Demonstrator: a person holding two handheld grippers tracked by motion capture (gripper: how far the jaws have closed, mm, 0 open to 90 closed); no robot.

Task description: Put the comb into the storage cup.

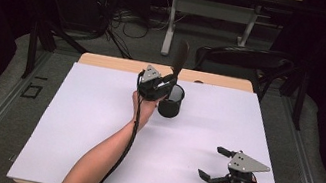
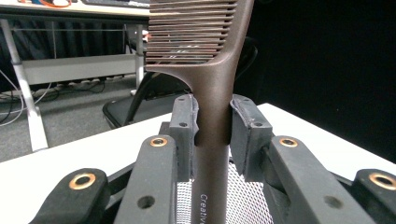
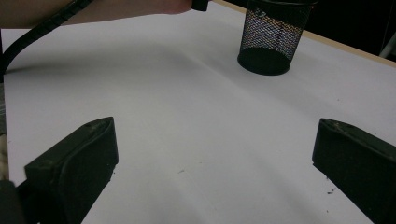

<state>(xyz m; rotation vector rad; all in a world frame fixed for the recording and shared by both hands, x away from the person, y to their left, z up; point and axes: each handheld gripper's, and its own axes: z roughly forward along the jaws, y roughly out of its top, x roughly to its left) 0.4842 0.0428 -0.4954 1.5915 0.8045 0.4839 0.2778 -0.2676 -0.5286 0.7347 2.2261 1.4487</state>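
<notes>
Comb (image 2: 212,70) top is cut off by the frame edge in the left gripper view; its lower handle end is hidden behind the jaws. Dark brown, matte, fine teeth, white lettering on the handle. It stands upright over the black mesh cup (image 1: 171,101) at the table's (image 1: 94,125) far side. Left gripper (image 1: 169,80) clamps the comb handle. Right gripper (image 1: 213,162) jaws wide apart, holding nothing, near the front edge.

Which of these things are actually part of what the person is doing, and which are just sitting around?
In use:
- brown comb, gripped upright by the left tongs
- black mesh cup, right below the comb

Just there:
- right tongs, open, holding nothing, off to the side
- black chair behind the table
- desk and cables on the floor farther back
</notes>
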